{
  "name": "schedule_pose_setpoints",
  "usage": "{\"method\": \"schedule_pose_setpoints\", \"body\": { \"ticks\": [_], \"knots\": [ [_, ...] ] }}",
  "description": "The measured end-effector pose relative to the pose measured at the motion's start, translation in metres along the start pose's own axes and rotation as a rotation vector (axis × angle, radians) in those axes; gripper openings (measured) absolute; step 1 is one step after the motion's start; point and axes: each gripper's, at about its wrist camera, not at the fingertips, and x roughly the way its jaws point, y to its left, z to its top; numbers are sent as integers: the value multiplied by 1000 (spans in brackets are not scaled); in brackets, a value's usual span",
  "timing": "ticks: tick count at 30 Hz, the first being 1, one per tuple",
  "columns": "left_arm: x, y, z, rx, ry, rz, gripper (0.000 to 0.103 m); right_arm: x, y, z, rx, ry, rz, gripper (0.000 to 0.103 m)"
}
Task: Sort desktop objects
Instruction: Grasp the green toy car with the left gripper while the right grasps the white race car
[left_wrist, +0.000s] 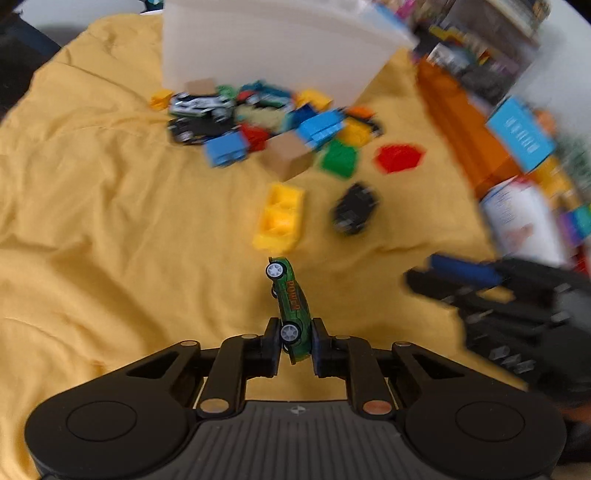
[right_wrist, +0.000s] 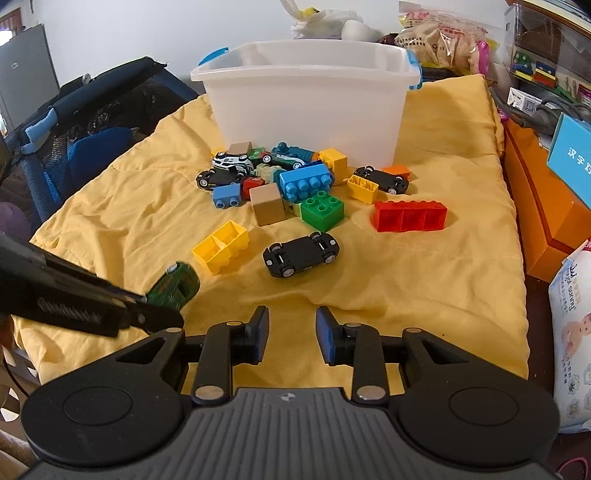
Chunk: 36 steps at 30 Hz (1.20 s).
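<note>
Yellow cloth (right_wrist: 424, 258); white bin (right_wrist: 306, 107) interior unseen.

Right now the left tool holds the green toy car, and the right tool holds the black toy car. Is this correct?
Not quite. The left tool does hold the green toy car, but the right tool is open and empty. The right wrist view shows the black toy car lying upside down on the yellow cloth.

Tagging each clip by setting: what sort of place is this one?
Probably a lived-in home room, maybe a child's play corner. Toy cars and building bricks lie on a yellow quilt by a white storage bin, with a pack of baby wipes alongside.
</note>
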Motion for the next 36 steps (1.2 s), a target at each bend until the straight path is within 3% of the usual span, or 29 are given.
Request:
{"method": "schedule_pose_setpoints", "body": {
  "ticks": [3, 5, 7, 13, 16, 20, 23, 29, 33, 35, 36],
  "knots": [
    [-11, 0, -1, 45, -39, 120, 45, 3, -1, 4, 26, -2, 12, 34],
    [-19, 0, -1, 88, -86, 192, 66, 8, -4, 9, 73, -6, 24, 34],
    [-25, -2, -1, 129, -123, 235, 68, 14, -12, 16, 172, -13, 42, 34],
    [-32, -2, 0, 165, -146, 244, 68, 49, -36, 31, 527, 67, 48, 34],
    [-33, -1, -1, 160, -164, 246, 68, 65, -36, 36, 566, 80, 57, 34],
    [-32, 3, -2, 142, -158, 225, 68, 80, -29, 45, 488, 58, 21, 25],
    [-32, 2, -5, 156, -162, 215, 68, 68, -16, 50, 332, 39, 9, 19],
    [-21, -9, -6, 188, -126, 207, 68, 24, 1, 34, -97, 58, -119, 19],
    [-10, -14, -6, 185, -93, 195, 68, 26, 18, 14, -312, 99, -203, 20],
    [-4, -15, -6, 168, -69, 223, 68, 28, 26, 9, -349, 115, -180, 22],
    [0, -15, -6, 166, -49, 257, 68, 26, 28, 9, -333, 117, -137, 29]
  ]
}}
